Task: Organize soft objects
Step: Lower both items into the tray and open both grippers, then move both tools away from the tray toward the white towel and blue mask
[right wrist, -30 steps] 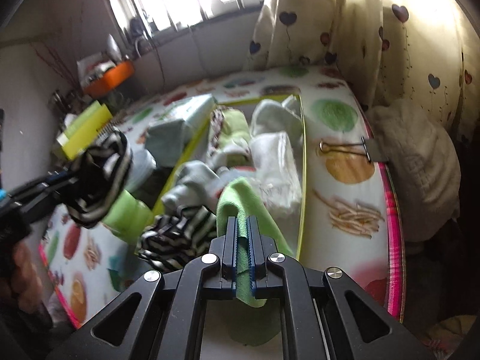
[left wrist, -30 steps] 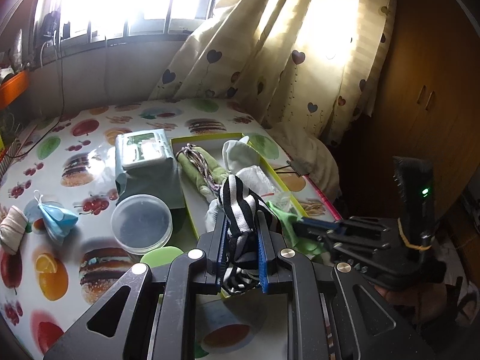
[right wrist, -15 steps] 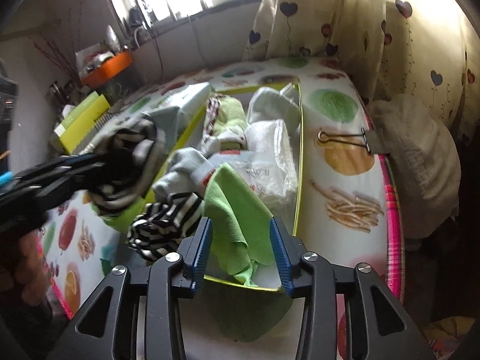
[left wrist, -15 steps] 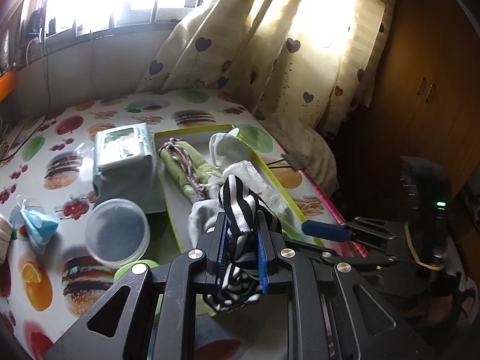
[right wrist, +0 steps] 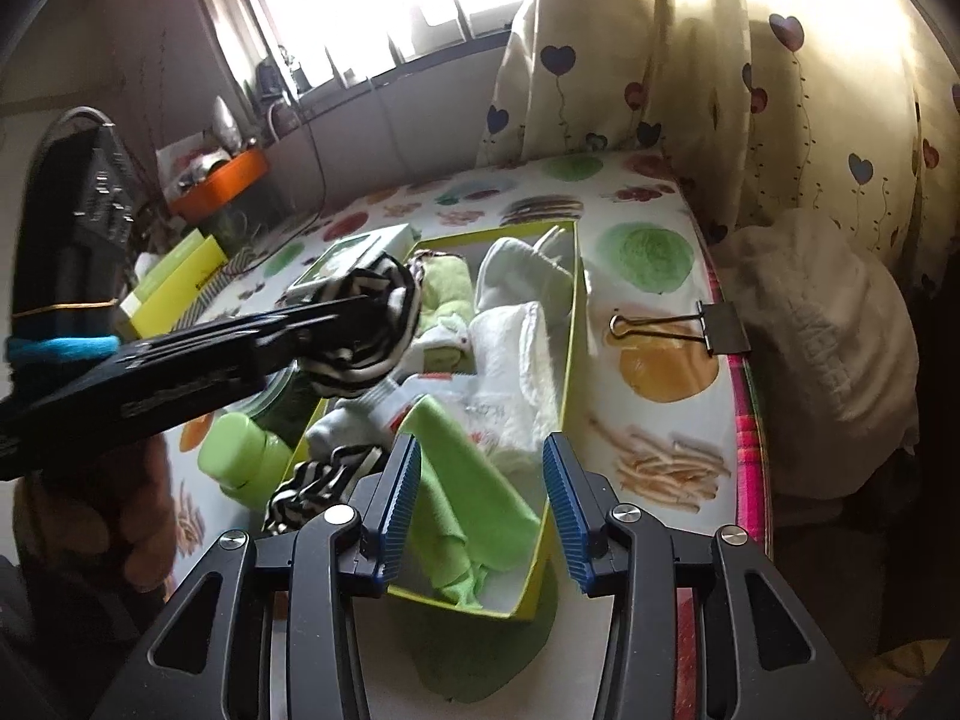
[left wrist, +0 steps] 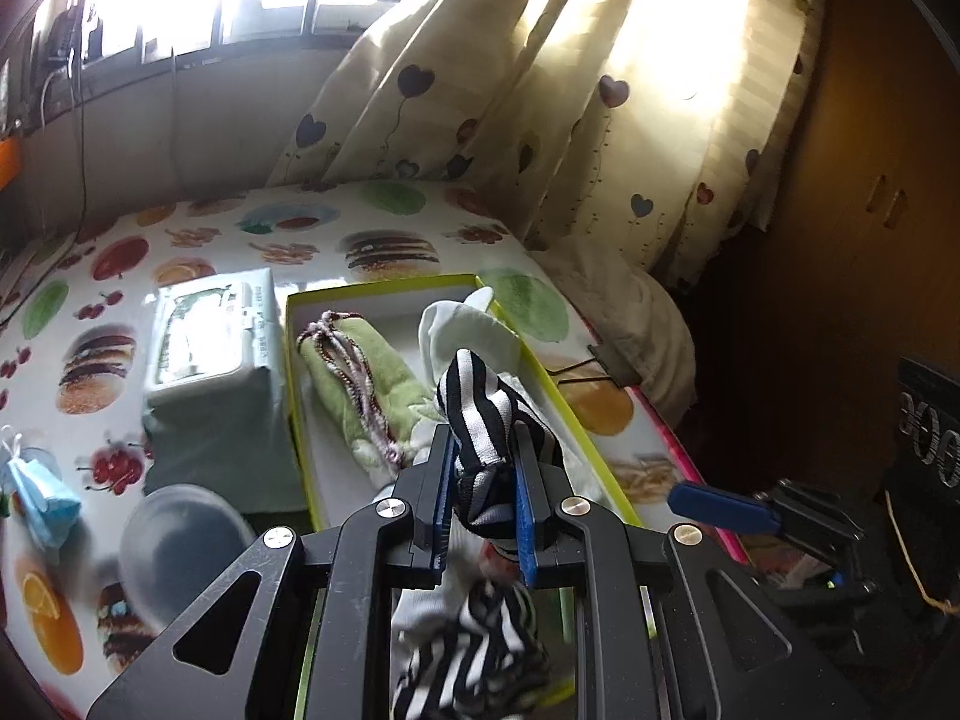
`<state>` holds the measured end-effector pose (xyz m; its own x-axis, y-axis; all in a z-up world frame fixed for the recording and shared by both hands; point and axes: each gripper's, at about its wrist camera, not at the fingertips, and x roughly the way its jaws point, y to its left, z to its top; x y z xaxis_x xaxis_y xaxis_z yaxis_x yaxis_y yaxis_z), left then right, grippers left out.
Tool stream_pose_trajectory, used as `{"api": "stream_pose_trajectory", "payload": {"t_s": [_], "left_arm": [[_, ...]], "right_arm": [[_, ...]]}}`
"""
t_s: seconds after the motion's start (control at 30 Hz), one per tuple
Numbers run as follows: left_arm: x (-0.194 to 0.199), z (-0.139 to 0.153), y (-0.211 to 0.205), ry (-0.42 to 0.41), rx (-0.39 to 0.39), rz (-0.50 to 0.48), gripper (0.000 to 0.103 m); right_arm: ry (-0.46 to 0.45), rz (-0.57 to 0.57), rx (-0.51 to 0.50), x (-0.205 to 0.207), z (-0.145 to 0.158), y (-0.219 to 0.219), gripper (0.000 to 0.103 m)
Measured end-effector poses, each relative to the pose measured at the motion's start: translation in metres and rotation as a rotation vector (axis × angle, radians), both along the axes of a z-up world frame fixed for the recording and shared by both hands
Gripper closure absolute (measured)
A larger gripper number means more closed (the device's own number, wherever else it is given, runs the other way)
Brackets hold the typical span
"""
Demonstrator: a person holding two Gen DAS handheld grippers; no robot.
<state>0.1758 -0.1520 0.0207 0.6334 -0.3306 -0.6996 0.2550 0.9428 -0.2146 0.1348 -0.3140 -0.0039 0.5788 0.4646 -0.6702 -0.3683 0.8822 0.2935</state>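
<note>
Green microfibre cloth (right wrist: 474,498), freed as the right gripper's (right wrist: 480,504) fingers parted, lay draped over the yellow-rimmed box's (right wrist: 573,324) near edge, while the left gripper (left wrist: 483,501) clamped a black-and-white striped sock (left wrist: 480,414) above it.

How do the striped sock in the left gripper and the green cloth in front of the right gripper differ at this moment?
The striped sock is black-and-white; the green cloth is plain lime. The sock is clamped in the left gripper and held above the yellow box; the cloth lies loose, draped over the box's near end, between the right gripper's open jaws without being pressed. Both are soft fabric.
</note>
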Motion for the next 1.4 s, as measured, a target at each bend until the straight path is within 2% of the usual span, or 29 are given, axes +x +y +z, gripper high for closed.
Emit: {"api": "stream_pose_trajectory", "payload": {"t_s": [0.27,0.43,0.67,0.87,0.93,1.23,1.4], "left_arm": [[0.029,-0.024,-0.011,0.08,-0.014,-0.018,0.081],[0.021,-0.015,-0.011,0.027,-0.004,-0.035,0.059],[0.01,-0.005,-0.004,0.004,-0.003,-0.032,0.059],[-0.011,0.01,0.004,-0.016,-0.027,-0.067,0.059],[-0.019,0.016,0.009,-0.025,-0.037,-0.067,0.059],[-0.046,0.032,0.04,-0.047,-0.068,0.003,0.059],[-0.057,0.041,0.056,-0.071,-0.039,0.063,0.059]], "right_arm": [[0.005,-0.04,0.007,0.014,-0.005,-0.012,0.061],[0.007,-0.058,0.019,0.017,-0.006,-0.015,0.061],[-0.002,-0.05,0.007,0.014,-0.003,-0.008,0.061],[-0.021,-0.031,-0.011,0.006,0.009,0.004,0.054],[-0.035,-0.022,-0.02,0.002,0.015,0.01,0.047],[-0.037,-0.023,-0.021,-0.01,0.025,0.022,0.041],[-0.067,-0.03,-0.058,-0.018,0.039,0.03,0.037]]}}
